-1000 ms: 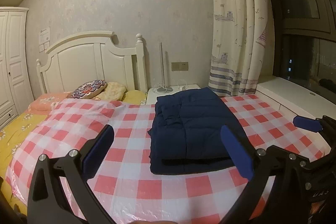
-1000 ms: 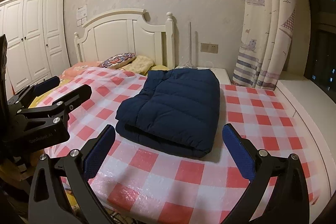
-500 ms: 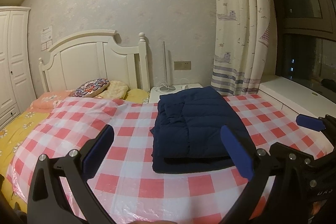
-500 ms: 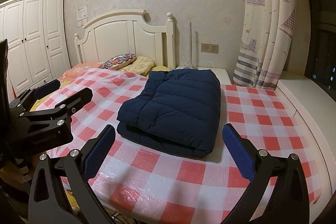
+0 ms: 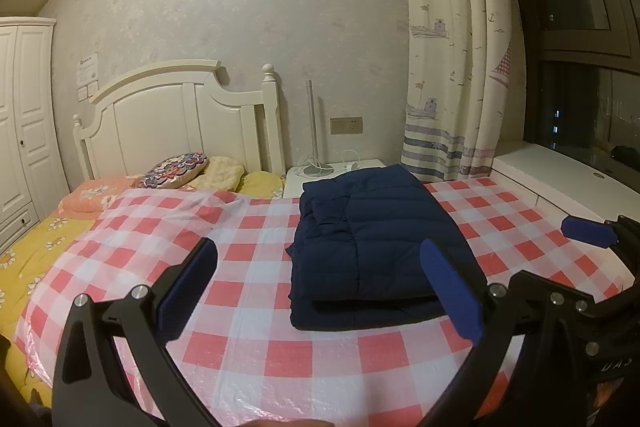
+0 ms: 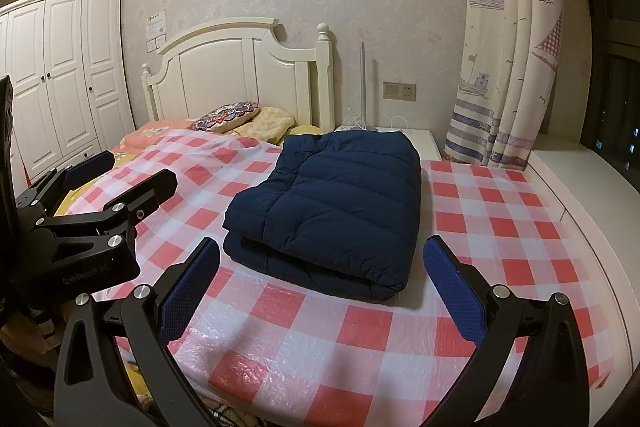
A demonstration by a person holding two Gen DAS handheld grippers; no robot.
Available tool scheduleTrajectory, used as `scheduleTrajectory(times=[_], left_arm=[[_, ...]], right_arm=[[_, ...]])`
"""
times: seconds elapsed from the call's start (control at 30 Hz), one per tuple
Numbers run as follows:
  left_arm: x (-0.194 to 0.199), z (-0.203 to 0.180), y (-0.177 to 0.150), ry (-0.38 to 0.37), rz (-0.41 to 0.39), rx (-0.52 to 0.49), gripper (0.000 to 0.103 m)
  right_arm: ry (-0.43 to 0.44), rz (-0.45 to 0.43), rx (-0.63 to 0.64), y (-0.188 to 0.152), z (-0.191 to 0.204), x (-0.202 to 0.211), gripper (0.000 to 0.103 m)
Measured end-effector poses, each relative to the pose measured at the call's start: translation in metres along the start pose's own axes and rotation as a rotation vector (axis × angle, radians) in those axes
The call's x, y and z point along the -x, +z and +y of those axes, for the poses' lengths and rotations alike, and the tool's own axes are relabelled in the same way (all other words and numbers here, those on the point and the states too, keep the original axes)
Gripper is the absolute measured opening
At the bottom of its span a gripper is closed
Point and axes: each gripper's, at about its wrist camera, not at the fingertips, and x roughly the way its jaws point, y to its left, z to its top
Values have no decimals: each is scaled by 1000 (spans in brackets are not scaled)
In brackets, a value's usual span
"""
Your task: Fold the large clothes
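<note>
Bedroom w/ a bed under a red-and-white checked plastic sheet (image 5: 248, 311) (image 6: 500, 227); a navy puffer jacket (image 5: 372, 239) (image 6: 340, 203) lies folded flat on it, mid-right, nothing touching it. Left gripper (image 5: 320, 287) (image 6: 120, 175) and right gripper (image 6: 320, 283) (image 5: 588, 231) hover near its front edge, both w/ jaws wide apart, empty. Behind: white headboard (image 5: 176, 123), pillows, sailboat curtain (image 5: 456, 67).

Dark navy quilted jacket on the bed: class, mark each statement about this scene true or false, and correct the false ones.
1. The dark navy quilted jacket lies folded on the red-and-white checked plastic sheet. True.
2. The left gripper is shut on the jacket. False: it is open, holding nothing.
3. The right gripper is open. True.
4. The jacket hangs from the white wooden headboard. False: it lies flat on the sheet.
</note>
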Motion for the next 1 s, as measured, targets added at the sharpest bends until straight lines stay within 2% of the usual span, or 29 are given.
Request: scheduleTrajectory(times=[1.0], left_arm=[[-1, -1, -5, -13, 11, 5, 101]], right_arm=[[14, 18, -2, -9, 7, -7, 98]])
